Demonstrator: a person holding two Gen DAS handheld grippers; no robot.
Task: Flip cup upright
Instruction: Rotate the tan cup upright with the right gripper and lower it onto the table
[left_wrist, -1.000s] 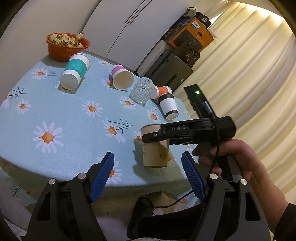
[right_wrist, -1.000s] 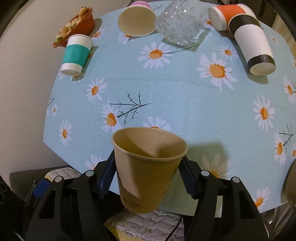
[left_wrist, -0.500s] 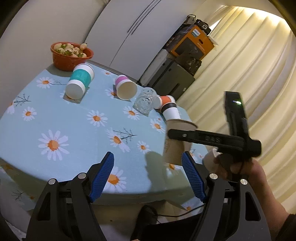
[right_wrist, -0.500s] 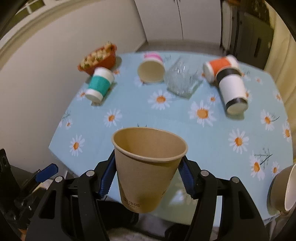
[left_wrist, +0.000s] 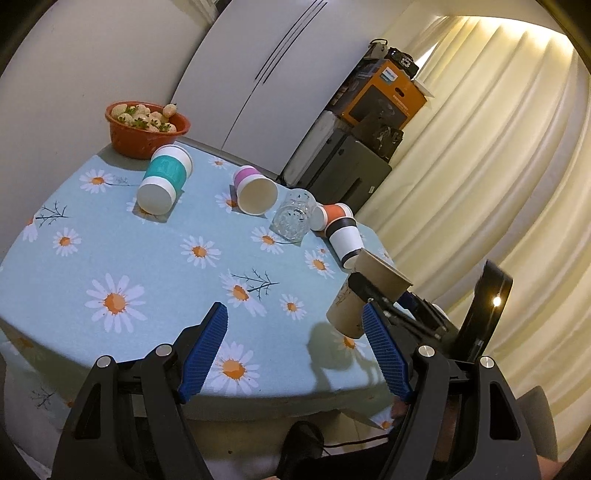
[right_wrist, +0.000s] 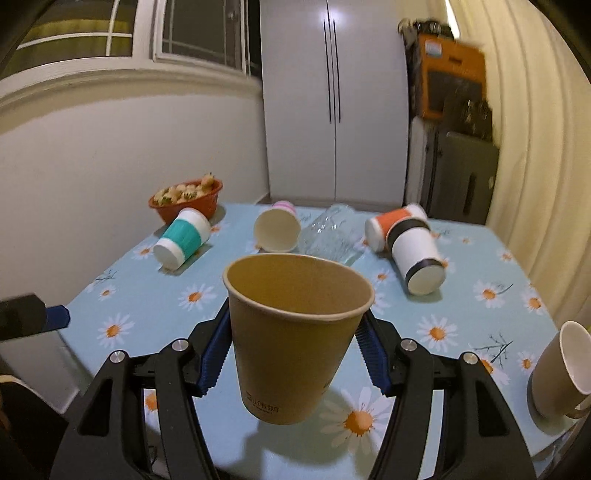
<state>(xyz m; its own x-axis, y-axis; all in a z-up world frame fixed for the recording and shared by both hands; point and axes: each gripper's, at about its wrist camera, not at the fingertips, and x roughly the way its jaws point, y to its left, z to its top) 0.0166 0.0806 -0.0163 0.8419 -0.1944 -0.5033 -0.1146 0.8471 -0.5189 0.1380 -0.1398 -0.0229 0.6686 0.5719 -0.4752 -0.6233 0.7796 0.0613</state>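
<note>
While the right claw (right_wrist: 291, 343) grips it, the brown cup (right_wrist: 291, 332) stands mouth-up.

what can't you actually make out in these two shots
- Brown paper cup: its base edge hangs above the tablecloth; the gap is hard to judge.
- Beige mug, right wrist view: cut off by the lens edge, handle mostly hidden.
- Glass tumbler: clear and small, contents unreadable.
- Right gripper, left wrist view: its far jaw hidden behind the cup.
- Print on the cup: too small to read.
</note>
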